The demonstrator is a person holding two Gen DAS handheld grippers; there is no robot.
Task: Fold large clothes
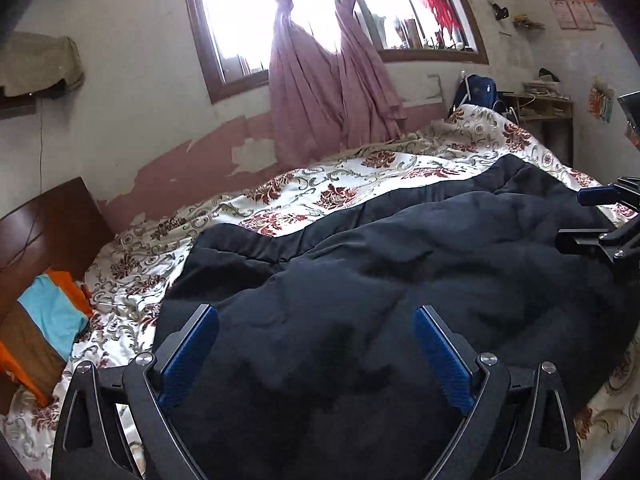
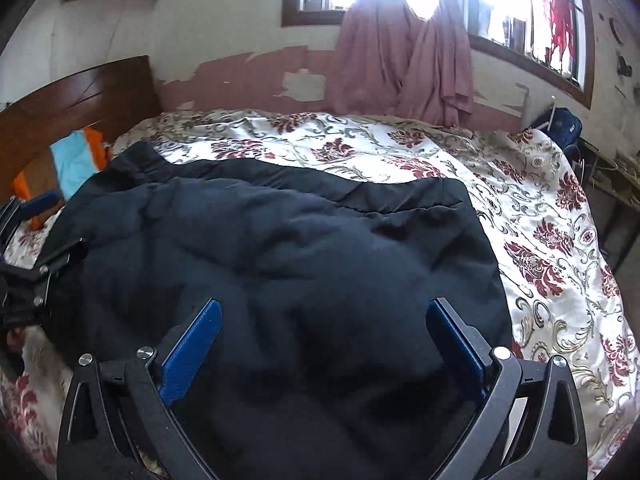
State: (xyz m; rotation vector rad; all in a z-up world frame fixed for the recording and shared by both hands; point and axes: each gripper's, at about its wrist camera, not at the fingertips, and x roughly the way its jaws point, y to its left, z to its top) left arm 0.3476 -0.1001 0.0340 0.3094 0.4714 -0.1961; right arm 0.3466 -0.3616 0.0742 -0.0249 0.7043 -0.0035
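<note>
Big dark navy padded garment (image 1: 400,272), quilted and puffy, lies spread and rumpled across the near half of the bed, long side running along the near edge; one end reaches toward the headboard end, the other stops short of the foot end. Under it: cream satin bedspread with red floral and grey scroll print (image 1: 352,176), bare along the far edge and the foot end.

Left gripper (image 1: 316,316): blue-padded fingers spread wide, nothing between the pads, poised over the garment's headboard-side part. Right gripper (image 2: 324,310): same, spread wide, nothing pinched, over the foot-side part.

Dark wooden headboard (image 2: 80,100) with a striped orange, turquoise and brown pillow (image 1: 48,320) against it. Far wall: peeling pink paint, brown-framed window (image 1: 200,40), knotted dusty-pink curtains (image 1: 320,92). Blue backpack (image 1: 478,90) past the far foot corner.
</note>
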